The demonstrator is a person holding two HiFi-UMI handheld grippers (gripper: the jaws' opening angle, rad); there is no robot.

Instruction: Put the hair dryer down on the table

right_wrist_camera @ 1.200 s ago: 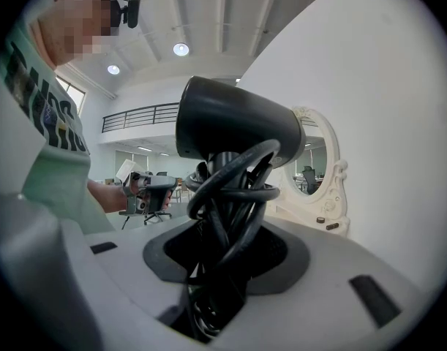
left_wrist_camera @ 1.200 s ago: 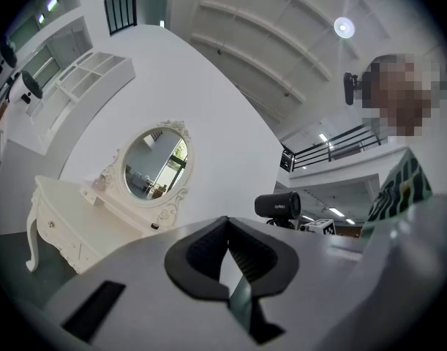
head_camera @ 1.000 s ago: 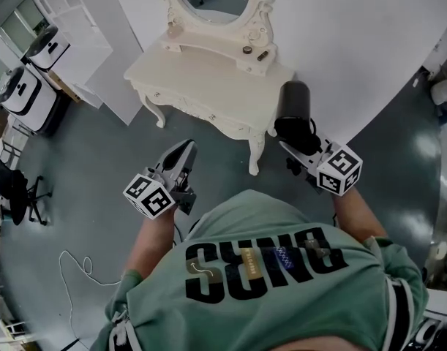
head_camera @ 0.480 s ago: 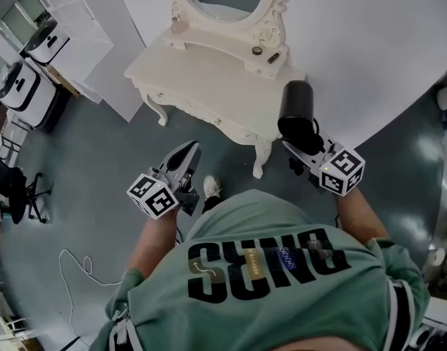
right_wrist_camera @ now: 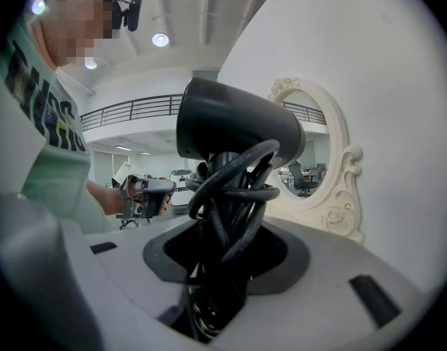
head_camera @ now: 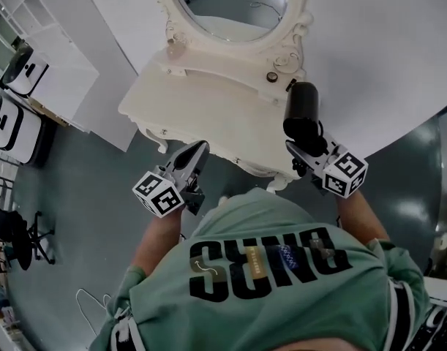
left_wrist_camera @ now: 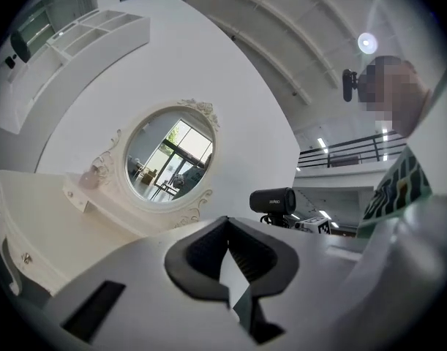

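A black hair dryer [head_camera: 303, 114] with its cord wound round the handle stands upright in my right gripper [head_camera: 308, 149], which is shut on the handle. In the head view it hangs over the right end of the white dressing table [head_camera: 208, 108]. The right gripper view shows the dryer's barrel [right_wrist_camera: 238, 126] above the jaws, with the cord coils [right_wrist_camera: 230, 196] running down between them. My left gripper [head_camera: 196, 154] is shut with nothing in it, at the table's front edge. From the left gripper view [left_wrist_camera: 227, 258] the dryer [left_wrist_camera: 274, 199] shows off to the right.
An oval mirror [head_camera: 230, 2] in a carved frame stands at the table's back. Small items [head_camera: 271, 77] sit on its low shelf. White shelving [head_camera: 40, 50] and white cases [head_camera: 4, 119] stand at the left, and a black chair [head_camera: 18, 243] is on the floor.
The table has come closer under both grippers. The hair dryer, earlier off the table's right corner, now hangs over its right end. The left gripper has reached the front edge.
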